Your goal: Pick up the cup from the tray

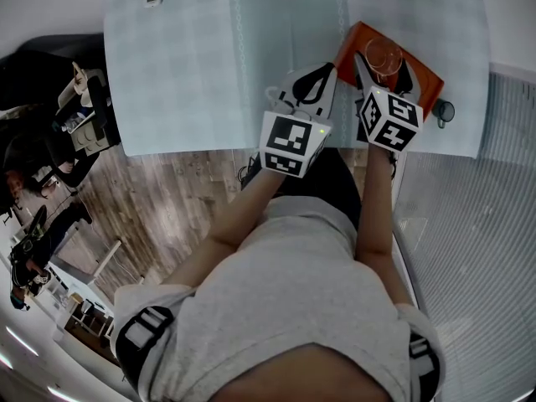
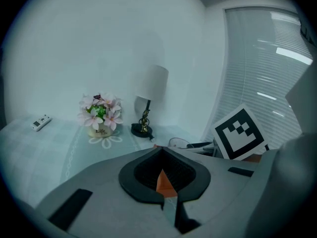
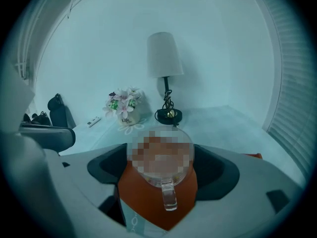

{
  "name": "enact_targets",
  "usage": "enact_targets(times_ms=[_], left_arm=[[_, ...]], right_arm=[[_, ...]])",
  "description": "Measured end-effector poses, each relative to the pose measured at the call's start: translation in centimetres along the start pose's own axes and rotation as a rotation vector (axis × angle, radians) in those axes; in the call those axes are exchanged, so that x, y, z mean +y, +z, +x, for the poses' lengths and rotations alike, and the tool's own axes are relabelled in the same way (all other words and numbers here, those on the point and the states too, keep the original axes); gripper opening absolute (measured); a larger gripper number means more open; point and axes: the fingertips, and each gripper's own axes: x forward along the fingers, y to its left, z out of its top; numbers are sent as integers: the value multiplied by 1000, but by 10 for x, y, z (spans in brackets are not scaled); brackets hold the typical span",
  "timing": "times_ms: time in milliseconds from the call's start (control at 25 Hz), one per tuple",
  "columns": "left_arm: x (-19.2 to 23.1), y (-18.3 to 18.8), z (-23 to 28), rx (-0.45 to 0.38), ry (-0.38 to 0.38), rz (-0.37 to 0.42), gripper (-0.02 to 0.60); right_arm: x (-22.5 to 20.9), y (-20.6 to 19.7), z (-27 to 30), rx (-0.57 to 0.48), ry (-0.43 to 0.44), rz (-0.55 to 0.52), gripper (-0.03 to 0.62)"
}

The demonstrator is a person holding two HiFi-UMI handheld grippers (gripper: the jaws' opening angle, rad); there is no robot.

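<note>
Right gripper view: between the wide-spread fingers of the right gripper, a clear cup upright on an orange tray, flanked by both pads, clamped by neither. Round glass wall, clear handle turned back toward the finger roots; contents impossible to tell. Below the fingers, a tray corner over the pale cloth of the table. Beyond the fingertips, open cloth as far as a black-footed lamp and a small flower pot full of pink blossoms, with a remote farther off to the fingers' left and window blinds past the right finger. From the head view, tray close to the table's near edge, little margin outside the right finger. Just left of the tray, the left gripper with fingers shut together on nothing, only a sliver of orange visible through the loop of its pads.
</note>
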Motion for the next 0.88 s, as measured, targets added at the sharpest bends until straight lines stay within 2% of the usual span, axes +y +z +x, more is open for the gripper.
enact_targets(times_ms=[280,640,880], left_arm=[[10,-4,5,17,20,-12,5],[11,-1,7,21,28,-23,6],[16,2,1,1,50,-18,6]], right_arm=[[-3,-3,13,45,-34,-13,357],[-5,1,8,6,-38,-9,357],[7,14,-3,-53,2,2,357]])
